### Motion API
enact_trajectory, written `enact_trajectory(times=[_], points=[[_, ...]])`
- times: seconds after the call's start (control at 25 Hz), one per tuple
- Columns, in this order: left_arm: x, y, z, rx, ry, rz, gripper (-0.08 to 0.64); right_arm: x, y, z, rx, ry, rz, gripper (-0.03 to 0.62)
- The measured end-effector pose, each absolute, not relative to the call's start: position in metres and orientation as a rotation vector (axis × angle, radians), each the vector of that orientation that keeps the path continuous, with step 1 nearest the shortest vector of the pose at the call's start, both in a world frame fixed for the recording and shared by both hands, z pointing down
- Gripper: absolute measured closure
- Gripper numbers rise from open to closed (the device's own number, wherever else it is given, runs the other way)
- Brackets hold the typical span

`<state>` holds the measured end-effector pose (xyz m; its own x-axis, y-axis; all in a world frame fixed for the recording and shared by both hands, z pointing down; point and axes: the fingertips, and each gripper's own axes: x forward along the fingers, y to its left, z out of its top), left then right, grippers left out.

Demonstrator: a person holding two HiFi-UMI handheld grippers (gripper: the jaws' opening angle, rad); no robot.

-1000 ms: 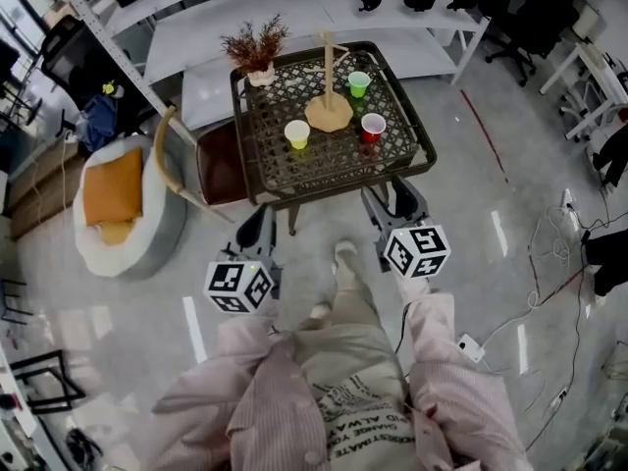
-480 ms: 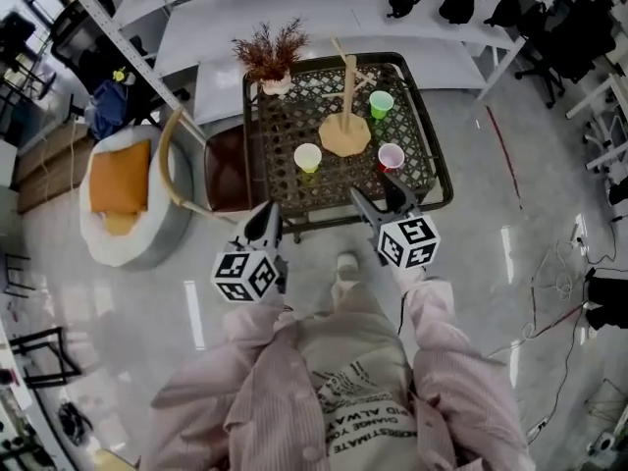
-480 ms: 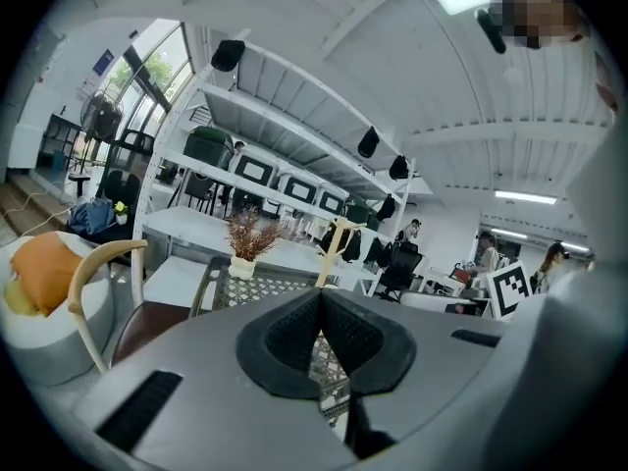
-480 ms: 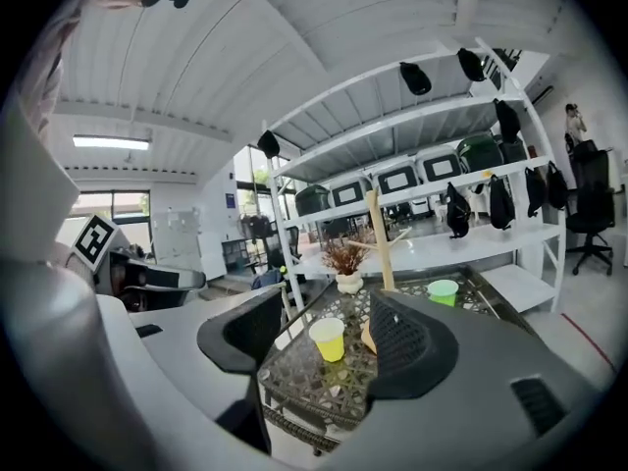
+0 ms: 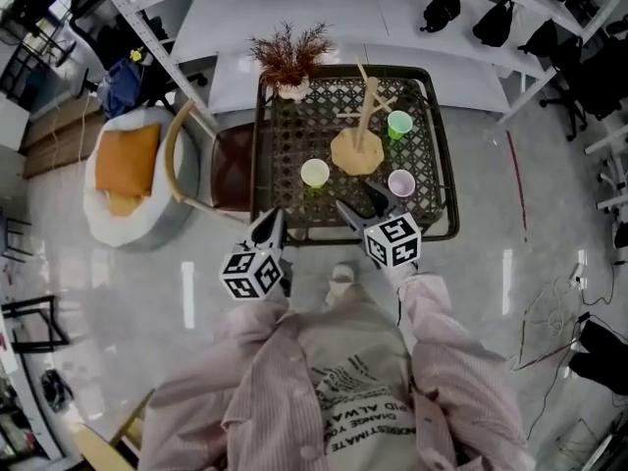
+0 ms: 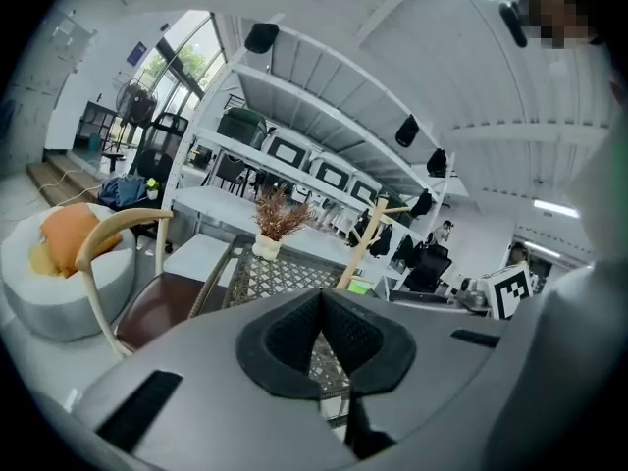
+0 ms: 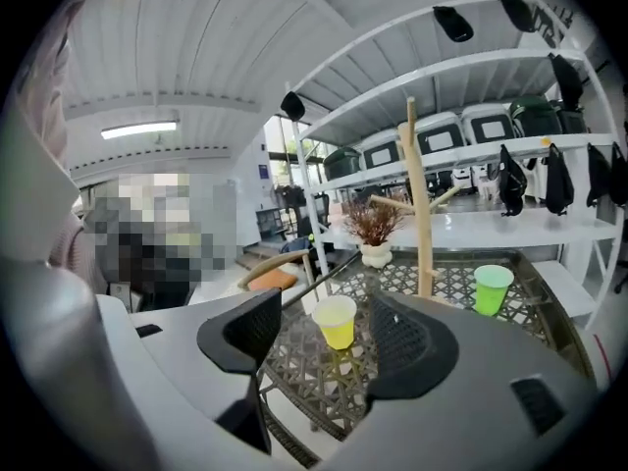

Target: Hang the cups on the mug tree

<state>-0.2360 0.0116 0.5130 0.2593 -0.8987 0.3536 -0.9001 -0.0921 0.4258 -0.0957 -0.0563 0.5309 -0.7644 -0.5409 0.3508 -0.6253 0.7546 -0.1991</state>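
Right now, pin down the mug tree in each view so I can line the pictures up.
Head view: the mug tree stands right of centre, in the upper half.
Left gripper view: its pole slants up just right of centre.
Right gripper view: its tall pole stands right of centre.
Shared landmark: the dried plant, left of the tree in all three.

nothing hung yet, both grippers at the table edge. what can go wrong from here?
1. The yellow cup looks light and stands on the open-mesh table. If one jaw of the open right hand-held gripper touches it first, it may tip.
2. The pink cup sits close beside that gripper and could get knocked.
3. The tree has thin pegs, so a cup may slip off.
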Motion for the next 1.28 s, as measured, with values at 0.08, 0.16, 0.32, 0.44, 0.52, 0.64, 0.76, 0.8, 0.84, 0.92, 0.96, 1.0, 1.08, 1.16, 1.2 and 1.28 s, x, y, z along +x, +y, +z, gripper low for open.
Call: enact_trajectory(times=[0.08, 0.16, 0.32, 0.44, 0.52, 0.64, 0.76, 0.8, 0.84, 0.92, 0.96, 1.0, 1.08, 1.16, 1.2, 1.28], points=[[-0.238, 0.007, 0.521, 1.941, -1.637, -0.003, 0.561, -0.104, -0.061, 0.543, 0.841, -2.669, 0.442, 0.342], [-0.24, 0.001, 0.526, 1.913, -1.649, -0.012, 0.561, -0.112, -0.065, 0.555, 0.781, -2.655, 0.442, 0.342], [-0.243, -0.009, 0.537, 1.862, -1.673, -0.029, 0.561, -0.125, -0.072, 0.578, 0.681, -2.627, 0.445, 0.342], [-0.241, -0.014, 0.546, 1.836, -1.687, -0.032, 0.561, -0.13, -0.079, 0.591, 0.628, -2.619, 0.446, 0.342], [-0.238, -0.014, 0.554, 1.811, -1.692, -0.027, 0.561, -0.133, -0.081, 0.6, 0.594, -2.61, 0.446, 0.342], [-0.237, -0.011, 0.567, 1.77, -1.683, -0.014, 0.561, -0.139, -0.082, 0.619, 0.548, -2.577, 0.447, 0.342], [-0.245, -0.012, 0.578, 1.736, -1.68, 0.009, 0.561, -0.149, -0.087, 0.633, 0.533, -2.552, 0.421, 0.342], [-0.248, -0.014, 0.581, 1.729, -1.68, 0.017, 0.561, -0.151, -0.089, 0.637, 0.539, -2.548, 0.407, 0.342], [-0.25, -0.016, 0.583, 1.724, -1.679, 0.025, 0.561, -0.153, -0.092, 0.641, 0.544, -2.544, 0.396, 0.342], [-0.252, -0.02, 0.589, 1.718, -1.675, 0.037, 0.561, -0.157, -0.096, 0.649, 0.541, -2.532, 0.387, 0.342], [-0.254, -0.023, 0.591, 1.718, -1.672, 0.042, 0.561, -0.16, -0.097, 0.653, 0.536, -2.525, 0.386, 0.342], [-0.254, -0.024, 0.594, 1.718, -1.666, 0.049, 0.561, -0.163, -0.098, 0.656, 0.527, -2.518, 0.386, 0.342], [-0.254, -0.026, 0.6, 1.715, -1.653, 0.061, 0.561, -0.168, -0.095, 0.662, 0.502, -2.502, 0.38, 0.342], [-0.253, -0.03, 0.604, 1.718, -1.637, 0.064, 0.561, -0.172, -0.096, 0.668, 0.486, -2.49, 0.356, 0.342], [-0.252, -0.032, 0.606, 1.722, -1.631, 0.067, 0.561, -0.174, -0.097, 0.669, 0.483, -2.488, 0.35, 0.342], [-0.253, -0.035, 0.609, 1.724, -1.622, 0.073, 0.561, -0.179, -0.097, 0.672, 0.479, -2.489, 0.346, 0.342]])
